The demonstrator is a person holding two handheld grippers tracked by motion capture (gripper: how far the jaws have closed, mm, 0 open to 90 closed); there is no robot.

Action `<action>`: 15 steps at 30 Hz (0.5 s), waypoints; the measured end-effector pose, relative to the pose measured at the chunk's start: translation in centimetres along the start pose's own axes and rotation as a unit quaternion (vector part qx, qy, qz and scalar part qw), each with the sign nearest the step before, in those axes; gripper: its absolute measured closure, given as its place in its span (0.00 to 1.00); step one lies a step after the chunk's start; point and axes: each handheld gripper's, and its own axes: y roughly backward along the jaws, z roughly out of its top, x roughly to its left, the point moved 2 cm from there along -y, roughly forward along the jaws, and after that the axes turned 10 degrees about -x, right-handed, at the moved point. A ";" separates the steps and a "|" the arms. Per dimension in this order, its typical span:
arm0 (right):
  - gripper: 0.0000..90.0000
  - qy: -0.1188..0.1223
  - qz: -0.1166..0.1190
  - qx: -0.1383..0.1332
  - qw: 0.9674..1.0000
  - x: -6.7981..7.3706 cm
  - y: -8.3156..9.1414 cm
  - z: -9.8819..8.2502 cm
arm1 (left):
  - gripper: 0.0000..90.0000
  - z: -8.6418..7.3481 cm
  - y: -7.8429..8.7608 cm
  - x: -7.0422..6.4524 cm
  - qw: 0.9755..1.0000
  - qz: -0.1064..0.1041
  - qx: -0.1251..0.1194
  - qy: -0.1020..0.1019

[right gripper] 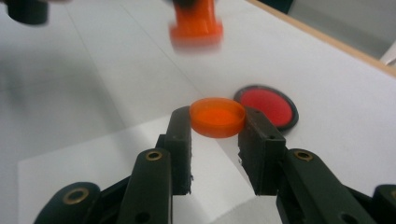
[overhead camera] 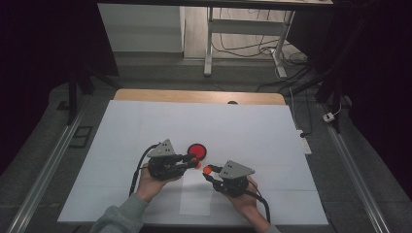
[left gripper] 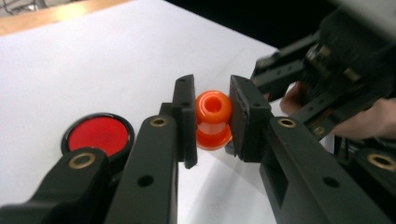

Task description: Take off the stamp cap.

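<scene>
My left gripper (left gripper: 212, 122) is shut on a small orange spool-shaped piece (left gripper: 214, 111) with a hole in its top, held just above the white sheet. The same piece (right gripper: 196, 24) shows blurred at the top of the right gripper view. A flat orange cap (right gripper: 217, 116) sits between the pads of my right gripper (right gripper: 217, 128), which is shut on it by its rim. In the high view the left gripper (overhead camera: 195, 163) and right gripper (overhead camera: 209, 171) point their tips at each other, a small gap apart. A red disc with a black rim (overhead camera: 197, 151) lies on the sheet just behind them.
A white sheet (overhead camera: 145, 126) covers the table, with a wooden edge (overhead camera: 199, 96) at the far side. A smaller white paper (overhead camera: 195, 201) lies near the front edge. Beyond the table are a desk frame (overhead camera: 243, 39) and cables on the floor.
</scene>
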 end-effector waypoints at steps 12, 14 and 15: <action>0.72 -0.008 -0.012 0.003 1.000 -0.8 0.6 -0.4 | 0.81 -0.1 -0.1 -0.1 1.000 -0.005 0.006 -0.003; 0.72 -0.012 -0.017 0.001 1.000 -1.0 0.9 -0.5 | 0.81 -0.1 -0.1 -0.1 1.000 -0.004 0.006 -0.004; 0.72 -0.014 -0.019 -0.002 1.000 -1.1 1.1 -0.6 | 0.81 -0.1 -0.1 -0.1 1.000 -0.003 0.006 -0.005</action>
